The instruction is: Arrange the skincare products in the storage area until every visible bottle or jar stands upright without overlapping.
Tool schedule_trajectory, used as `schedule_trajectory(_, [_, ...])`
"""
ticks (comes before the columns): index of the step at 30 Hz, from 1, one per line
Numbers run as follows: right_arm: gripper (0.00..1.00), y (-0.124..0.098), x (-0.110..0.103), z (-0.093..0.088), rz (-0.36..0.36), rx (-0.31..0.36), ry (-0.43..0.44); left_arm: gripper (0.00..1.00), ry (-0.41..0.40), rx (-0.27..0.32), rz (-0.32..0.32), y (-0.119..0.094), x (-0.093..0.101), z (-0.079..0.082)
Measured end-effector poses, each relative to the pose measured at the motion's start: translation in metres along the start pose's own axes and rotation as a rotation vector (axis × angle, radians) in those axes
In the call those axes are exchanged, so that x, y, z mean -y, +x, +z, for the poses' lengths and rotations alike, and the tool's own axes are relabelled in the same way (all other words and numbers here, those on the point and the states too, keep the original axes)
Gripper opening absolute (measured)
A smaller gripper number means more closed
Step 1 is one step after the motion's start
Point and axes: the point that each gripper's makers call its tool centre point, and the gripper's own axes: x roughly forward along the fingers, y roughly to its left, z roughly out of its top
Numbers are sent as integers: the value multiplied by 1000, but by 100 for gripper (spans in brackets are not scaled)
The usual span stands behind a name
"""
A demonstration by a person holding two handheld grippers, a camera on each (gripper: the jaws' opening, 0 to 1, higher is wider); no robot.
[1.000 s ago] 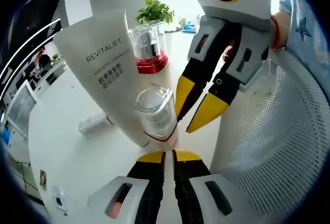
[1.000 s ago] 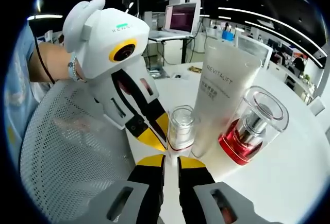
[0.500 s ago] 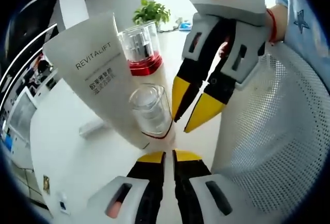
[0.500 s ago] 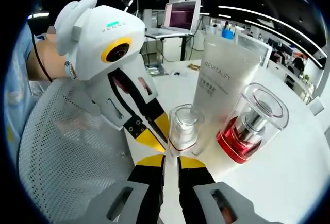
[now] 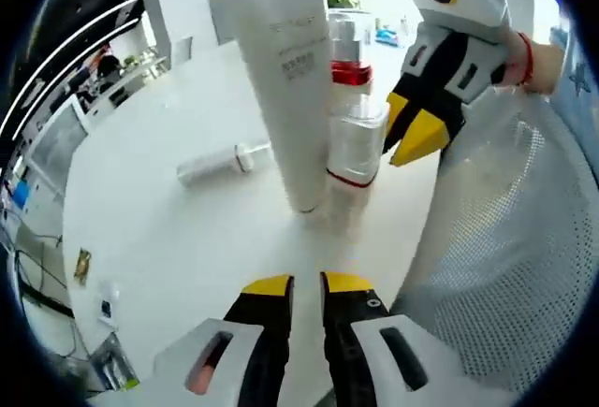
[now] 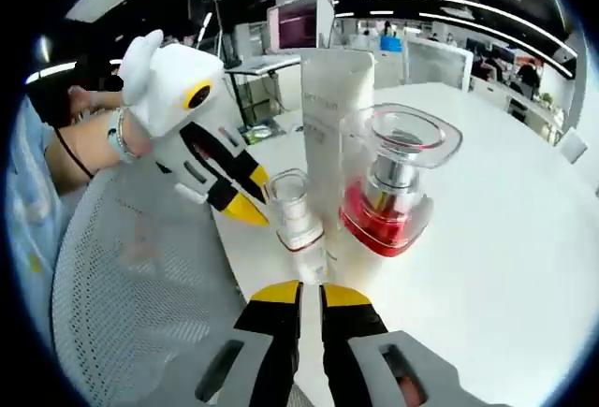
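Where the white table (image 5: 159, 229) spreads across the left and middle of the left gripper view, a white mesh basket (image 5: 505, 267) curves down the right side, its far rim cut off by the frame edge. In the right gripper view the same mesh wall (image 6: 131, 304) takes the lower left, and the table (image 6: 505, 248) runs off to the right.

A tall white tube (image 5: 285, 79) stands cap-down at upper centre of the left gripper view, its top cut off and its print too blurred to read. In the right gripper view the tube (image 6: 329, 117) rises at centre, partly behind the clear items. A clear jar with a red base (image 6: 388, 192) stands just right of it there; in the left gripper view only its silver and red parts (image 5: 348, 51) show past the tube. A small clear bottle (image 5: 356, 150) stands upright just beside the tube's foot; in the right gripper view it (image 6: 295, 210) sits left of the jar. Whether these three touch cannot be told. A small white tube (image 5: 220, 162) lies on its side at centre left, blurred.

The left gripper (image 5: 295, 283) has its yellow-tipped jaws nearly closed at the bottom, holding nothing; it also shows at upper left of the right gripper view (image 6: 245, 206). The right gripper (image 6: 299, 290) likewise has a narrow gap and grips nothing; its tips (image 5: 416, 136) hang near the small bottle, at upper right of the left gripper view.
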Motion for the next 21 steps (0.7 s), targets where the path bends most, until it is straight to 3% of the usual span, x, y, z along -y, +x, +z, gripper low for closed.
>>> schedule_trajectory(4, [4, -13, 11, -13, -23, -27, -50, 12, -131, 27, 14, -6, -11, 0])
schedule_trajectory(9, [5, -44, 53, -10, -110, 59, 63, 11, -275, 108, -4, -12, -18, 11])
schedule_trajectory(13, [5, -56, 87, 1, -192, 122, 113, 12, -296, 118, 2, -14, -22, 11])
schedule_trajectory(21, [11, -43, 119, 23, -247, 141, 125, 11, -288, 97, 14, -13, -21, 7])
